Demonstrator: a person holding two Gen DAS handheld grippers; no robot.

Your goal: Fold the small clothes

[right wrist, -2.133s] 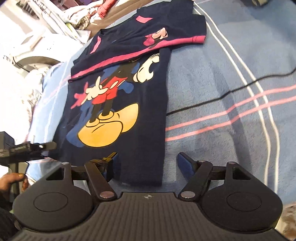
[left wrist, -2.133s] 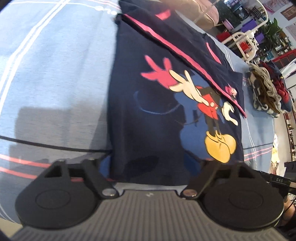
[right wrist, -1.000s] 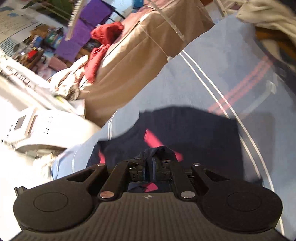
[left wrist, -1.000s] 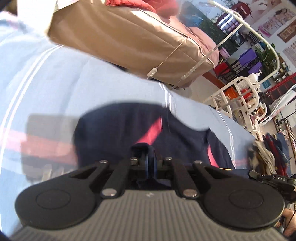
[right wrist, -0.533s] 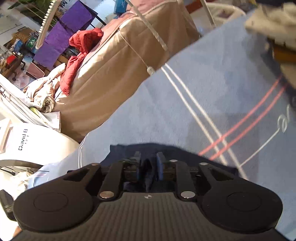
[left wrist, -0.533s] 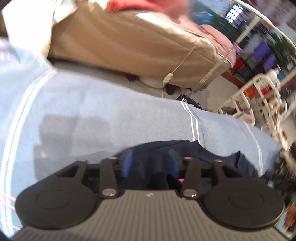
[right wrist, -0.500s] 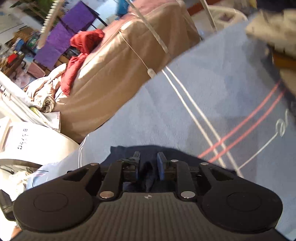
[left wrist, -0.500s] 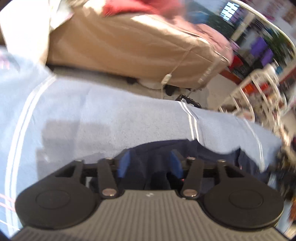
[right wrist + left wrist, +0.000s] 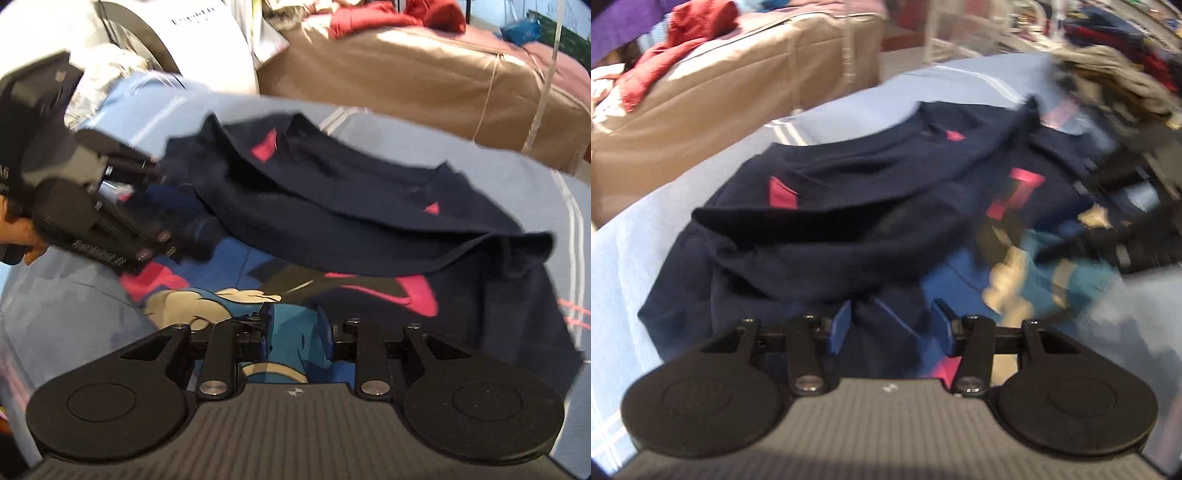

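Navy cartoon-print cotton T-shirt [image 9: 849, 206] lies loosely doubled; left gripper [image 9: 891, 325] and right gripper [image 9: 297, 328] released; withdrawing fingers [image 9: 840, 325] risk snagging, spoiling fold.

Motion blur smeared the right side of the left wrist view, so the clothes pile [image 9: 1108, 70] and the printed figure [image 9: 1008, 273] on the navy shirt [image 9: 820, 229] could not be made out. The folded-over upper layer hid much of that print in both views. The right wrist view cut off the other handheld unit [image 9: 70, 206] at its left edge.

The shirt [image 9: 831, 236] lies on the blanket [image 9: 624, 251], top half folded over the lower. A couch [image 9: 424, 74] stands behind; a clothes pile [image 9: 1108, 70] lies right.
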